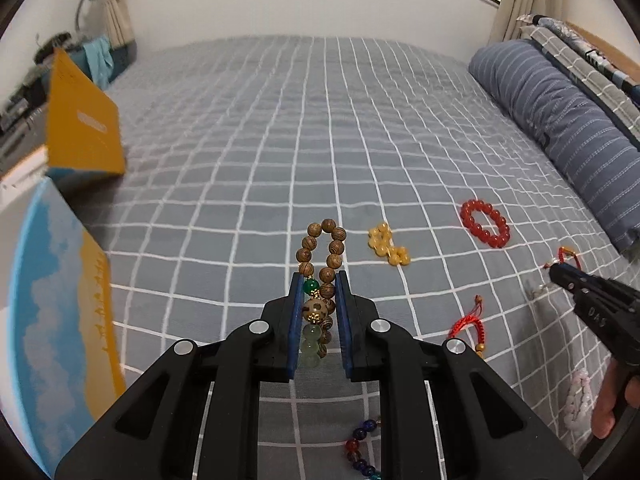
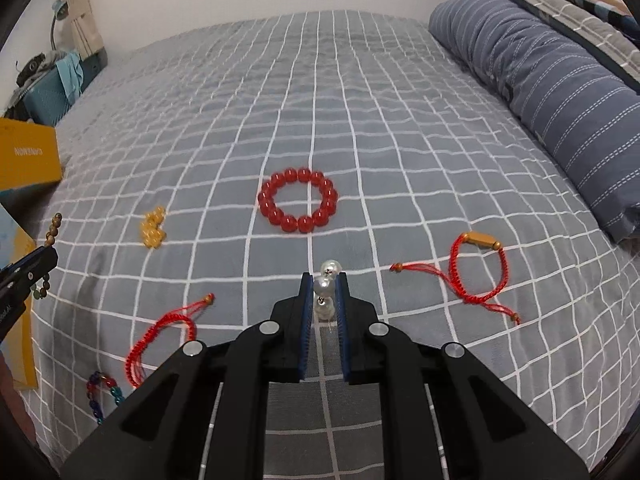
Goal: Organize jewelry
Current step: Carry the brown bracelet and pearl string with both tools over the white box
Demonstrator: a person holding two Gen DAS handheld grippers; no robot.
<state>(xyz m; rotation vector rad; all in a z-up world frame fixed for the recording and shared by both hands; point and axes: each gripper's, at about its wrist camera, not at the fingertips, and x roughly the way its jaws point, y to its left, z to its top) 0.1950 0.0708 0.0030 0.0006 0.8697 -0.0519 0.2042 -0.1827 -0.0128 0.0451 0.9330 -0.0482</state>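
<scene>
Left wrist view shows the left gripper [image 1: 319,280] pinching a brown wooden bead bracelet with a green bead, a carved round bead and pale jade-coloured beads [image 1: 320,276]; the strand runs lengthwise between the blue pads, its wooden loop sticking out past the tips, apparently lifted off the grey checked bed cover [image 1: 240,140]. Holding it along the pads probably keeps the heavy beads from swinging while it is carried.

Using the red glass bead bracelet [image 2: 298,205] as landmark: the right gripper [image 2: 323,278] sits just nearer the camera than it, closed on a string of white pearl-like beads [image 2: 325,292], one pearl poking out beyond the tips. Whether that string is fully clear of the bed I cannot tell. Left of the red bracelet lies a small heap of yellow amber-like beads [image 2: 153,227]; right of it and nearer lies a red woven cord bracelet with a gold tube charm [image 2: 478,268]; left of it and nearer lies a second red cord bracelet [image 2: 160,336], and beyond that, at the frame edge, a multicoloured glass bead strand [image 2: 102,394]. All lie well apart, so each can be taken alone.

Far left of the red bracelet stands an open yellow cardboard box [image 1: 80,128] with a blue-and-yellow lid [image 1: 60,320] beside it. My judgement is that both held pieces are bound for that box, with the scattered pieces left to gather.
</scene>
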